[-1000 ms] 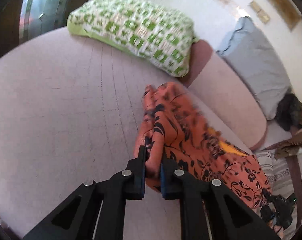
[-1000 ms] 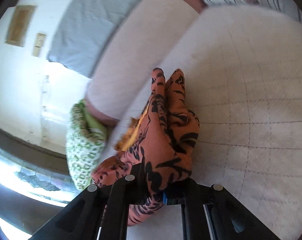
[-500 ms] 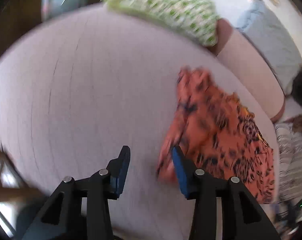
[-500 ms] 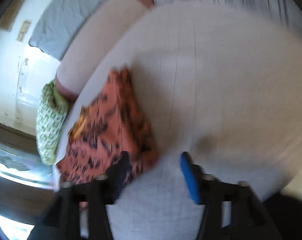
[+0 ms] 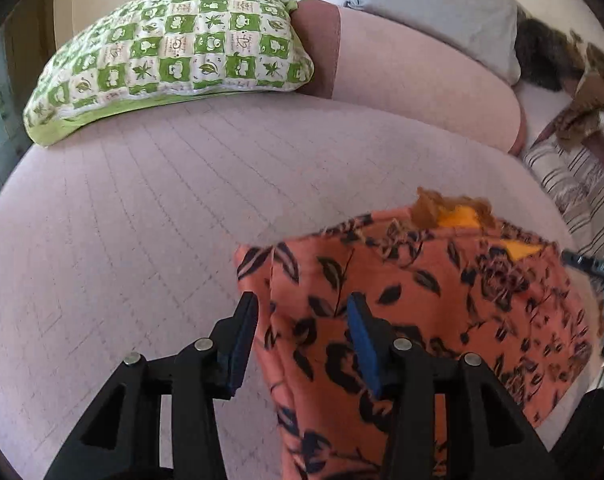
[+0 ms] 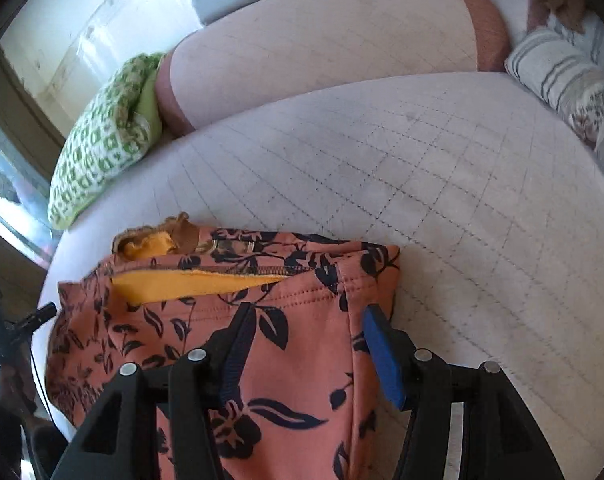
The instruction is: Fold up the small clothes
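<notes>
While both our claws stand apart, the orange floral garment (image 5: 422,312) lies folded on the quilted pink cushion (image 5: 142,220).
Our left claw (image 5: 302,332) straddles the garment's left folded edge without gripping it; our right claw (image 6: 308,344) gapes over its right edge, yellow lining and zipper showing. We see a green checked pillow (image 5: 174,48) lying well apart, by the bolster (image 5: 422,80).

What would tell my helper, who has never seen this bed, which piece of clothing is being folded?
On the pale quilted mattress, look near the edge, away from the green checked pillow. The garment lies flat under both open tools. Alone here it is orange with dark leaf prints, yellow lining and a zip.
</notes>
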A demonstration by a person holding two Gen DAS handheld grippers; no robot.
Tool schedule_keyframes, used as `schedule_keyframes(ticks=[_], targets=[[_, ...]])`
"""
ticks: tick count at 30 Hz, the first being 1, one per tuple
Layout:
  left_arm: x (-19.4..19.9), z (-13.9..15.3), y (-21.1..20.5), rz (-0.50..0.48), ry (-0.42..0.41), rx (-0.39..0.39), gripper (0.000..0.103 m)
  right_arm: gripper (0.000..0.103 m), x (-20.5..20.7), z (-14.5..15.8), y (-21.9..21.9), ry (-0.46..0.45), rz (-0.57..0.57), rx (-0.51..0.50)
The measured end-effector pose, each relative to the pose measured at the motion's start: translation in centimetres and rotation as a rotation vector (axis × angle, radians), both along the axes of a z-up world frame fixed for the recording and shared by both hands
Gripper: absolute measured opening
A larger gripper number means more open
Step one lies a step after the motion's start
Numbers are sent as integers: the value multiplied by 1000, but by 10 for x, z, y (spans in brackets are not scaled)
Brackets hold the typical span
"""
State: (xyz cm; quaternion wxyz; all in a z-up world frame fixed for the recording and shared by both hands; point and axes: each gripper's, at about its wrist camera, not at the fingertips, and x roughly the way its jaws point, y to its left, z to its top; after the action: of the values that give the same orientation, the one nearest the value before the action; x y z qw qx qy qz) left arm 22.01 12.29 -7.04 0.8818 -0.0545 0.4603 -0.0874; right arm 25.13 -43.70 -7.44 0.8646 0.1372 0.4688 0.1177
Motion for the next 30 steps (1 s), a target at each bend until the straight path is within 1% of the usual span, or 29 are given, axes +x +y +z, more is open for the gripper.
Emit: schedule_keyframes(ticks=[2, 4, 5, 6, 7, 8, 10, 12, 14, 16, 18, 19, 20, 21, 22, 23, 24, 25, 26, 27, 28, 29, 30], targets=[[10, -2, -3, -17, 0, -3, 46, 59, -2, 1, 1, -2, 0, -1], [22, -10, -14, -43, 15, 19, 46, 59, 0, 2, 9, -6, 14, -5], [26, -15, -18, -41, 29, 32, 40, 59, 0, 4, 9, -13, 12, -11], [30, -18, -17, -27, 47, 34, 25, 59, 2, 4, 12, -16, 7, -13], [33, -21, -14, -4, 64, 20, 20, 59, 5, 5, 10, -23, -8, -2], [35, -24, -9, 25, 75, -2, 16, 59, 3, 9, 3, -29, -25, 19], [36, -25, -2, 51, 73, -35, 16, 59, 0, 14, -6, -38, -42, 28], [35, -25, -3, 38, 71, -34, 16, 59, -2, 17, -11, -42, -29, 6], [34, -26, -5, 25, 72, -25, 16, 59, 3, 14, -10, -25, -2, -28], [35, -28, -4, 29, 78, -36, 17, 59, 9, 9, -4, -17, 21, -43], [37, -30, -4, 28, 76, -42, 27, 59, 20, 3, 6, -6, 46, -65], [37, -31, -5, 27, 72, -36, 28, 59, 25, -2, 13, 2, 61, -95], [38, -33, -7, 27, 71, -23, 28, 57, 29, -7, 18, 10, 67, -119], [38, -34, -9, 25, 72, -6, 24, 39, 33, -13, 22, 30, 68, -139], [37, -34, -11, 26, 75, 19, 12, 24, 36, -17, 26, 52, 71, -157], [37, -33, -12, 25, 74, 29, 3, 15, 35, -15, 29, 50, 77, -167], [33, -25, -13, 30, 42, 33, 3, 11, 33, -9, 31, 37, 77, -171], [29, -15, -12, 40, -1, 39, 3, 10, 30, 0, 33, 11, 80, -174], [23, -2, -11, 59, -54, 46, 3, 10, 25, 15, 34, -33, 76, -178], [14, 15, -5, 90, -119, 33, 3, 10, 19, 35, 32, -91, 60, -174], [9, 24, 0, 108, -146, 20, 3, 10, 16, 49, 29, -127, 44, -161], [9, 26, 3, 115, -152, 15, 3, 10, 17, 60, 22, -150, 21, -139], [12, 23, 5, 124, -142, 19, 3, 10, 22, 59, 16, -145, 0, -131]])
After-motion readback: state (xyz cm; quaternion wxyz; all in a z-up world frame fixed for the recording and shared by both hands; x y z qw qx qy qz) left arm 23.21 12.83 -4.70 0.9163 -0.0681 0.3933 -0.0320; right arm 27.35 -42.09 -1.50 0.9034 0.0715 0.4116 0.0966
